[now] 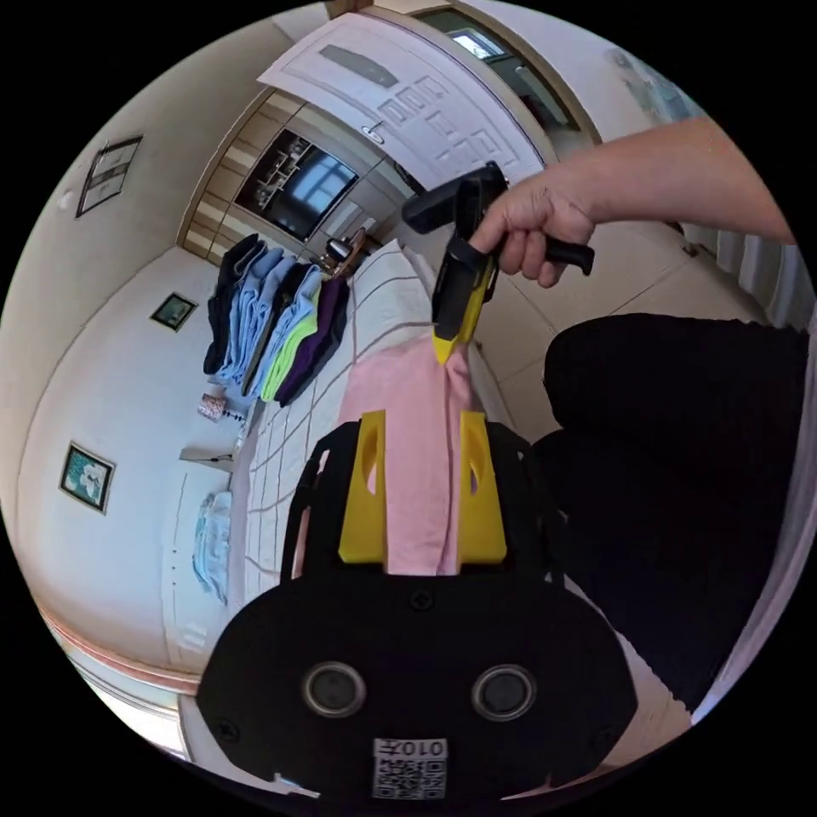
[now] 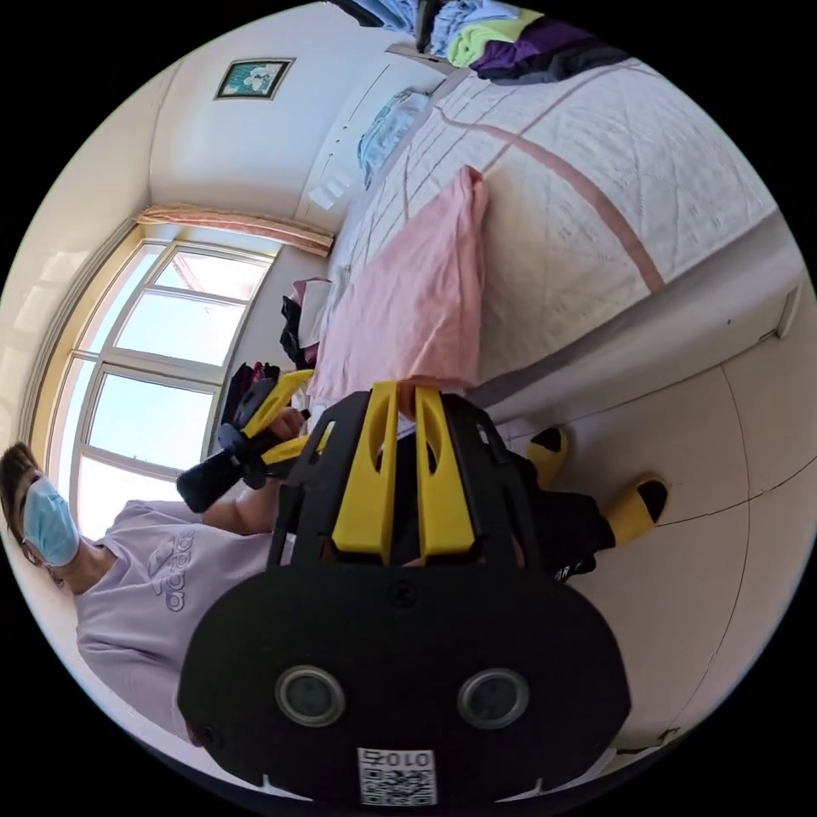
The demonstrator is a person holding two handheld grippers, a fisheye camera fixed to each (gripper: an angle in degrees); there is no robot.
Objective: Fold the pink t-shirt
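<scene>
The pink t-shirt [image 1: 417, 477] runs as a long folded strip between the two grippers. In the right gripper view the pink t-shirt [image 2: 417, 289] lies across the bed's edge. My left gripper [image 1: 422, 417] has its yellow jaws on either side of the strip, with cloth filling the gap. At the far end, the right gripper [image 1: 444, 353], held in a hand, pinches the shirt's edge. The right gripper [image 2: 407, 390] shows its own jaws nearly together on pink cloth at their tips. The left gripper [image 2: 317, 404] is held beside the shirt's other end.
The bed [image 2: 596, 170] has a white quilted cover with pink lines. A pile of folded clothes [image 1: 281, 323] sits at its far end. The person stands by the bed in dark trousers [image 1: 681, 477] and yellow slippers [image 2: 634, 506] on a tiled floor [image 2: 723, 528].
</scene>
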